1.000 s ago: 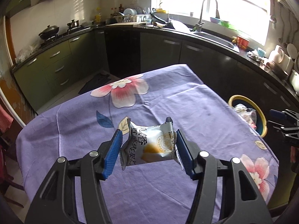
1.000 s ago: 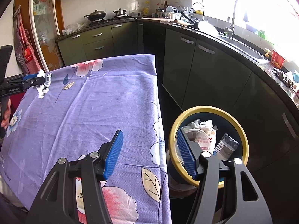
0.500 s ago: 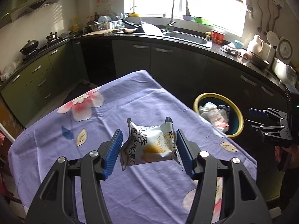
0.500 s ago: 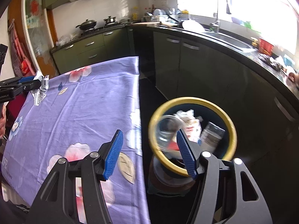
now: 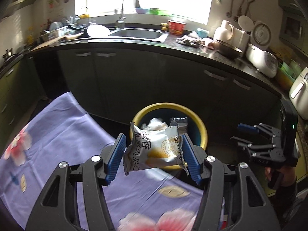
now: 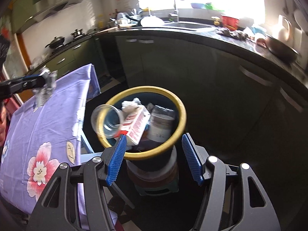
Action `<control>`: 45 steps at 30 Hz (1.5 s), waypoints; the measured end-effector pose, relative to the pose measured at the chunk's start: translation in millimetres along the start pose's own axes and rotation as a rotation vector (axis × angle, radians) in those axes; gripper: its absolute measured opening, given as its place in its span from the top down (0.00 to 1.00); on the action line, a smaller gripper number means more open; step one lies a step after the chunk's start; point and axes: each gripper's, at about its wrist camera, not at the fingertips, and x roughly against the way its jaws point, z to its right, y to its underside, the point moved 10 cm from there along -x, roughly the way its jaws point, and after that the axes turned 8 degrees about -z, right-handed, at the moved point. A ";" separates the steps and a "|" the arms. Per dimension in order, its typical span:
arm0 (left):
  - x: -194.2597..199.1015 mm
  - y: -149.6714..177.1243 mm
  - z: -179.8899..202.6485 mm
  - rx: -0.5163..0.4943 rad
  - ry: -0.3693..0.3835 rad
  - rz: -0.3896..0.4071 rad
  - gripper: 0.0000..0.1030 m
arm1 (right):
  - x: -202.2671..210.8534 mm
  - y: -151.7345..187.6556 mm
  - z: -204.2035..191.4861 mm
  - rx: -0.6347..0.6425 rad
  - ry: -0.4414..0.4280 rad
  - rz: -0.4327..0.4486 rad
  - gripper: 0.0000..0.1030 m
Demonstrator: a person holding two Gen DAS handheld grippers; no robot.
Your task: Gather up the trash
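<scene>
The purple floral tablecloth (image 5: 63, 134) covers the table at the left. The left gripper (image 5: 153, 156) is clamped on a white snack wrapper (image 5: 154, 150), holding it in the air just in front of the yellow-rimmed trash bin (image 5: 202, 127). The right gripper (image 6: 154, 156) has its jaws apart with nothing between them, above the bin (image 6: 179, 104), where a clear plastic cup (image 6: 105, 121) and a red-and-white carton (image 6: 136, 125) lie.

The snack packet (image 5: 156, 150) hides part of the bin (image 5: 200, 127); tablecloth flowers (image 5: 17, 146) blur.
</scene>
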 end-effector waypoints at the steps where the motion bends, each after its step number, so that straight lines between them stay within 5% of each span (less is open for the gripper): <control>1: -11.7 -8.4 11.2 -0.019 0.022 -0.011 0.44 | -0.8 2.2 4.4 -0.008 0.000 -0.003 0.42; 13: -140.7 -48.2 71.0 -0.165 0.046 -0.139 0.41 | -3.0 15.2 21.4 -0.040 0.007 -0.028 0.42; 18: -172.7 -50.9 68.2 -0.200 -0.011 -0.158 0.22 | 1.2 17.6 24.5 -0.058 0.018 -0.029 0.40; 20: -172.8 -51.0 62.7 -0.181 -0.012 -0.161 0.21 | 4.0 18.3 20.6 -0.057 0.014 -0.027 0.40; 25: -134.4 -44.6 55.0 -0.163 0.019 -0.106 0.07 | 12.6 21.0 7.8 -0.037 0.004 -0.016 0.37; 34: -132.4 -58.0 59.2 -0.137 0.040 -0.081 0.07 | 35.6 23.0 -18.3 -0.027 -0.017 0.025 0.36; 39: -67.6 -33.9 36.1 -0.118 0.021 0.017 0.07 | 45.0 27.3 -27.4 -0.020 -0.035 0.024 0.35; 45: 47.8 37.3 -16.8 0.052 -0.067 0.137 0.07 | 49.1 31.1 -64.6 0.040 -0.105 0.044 0.29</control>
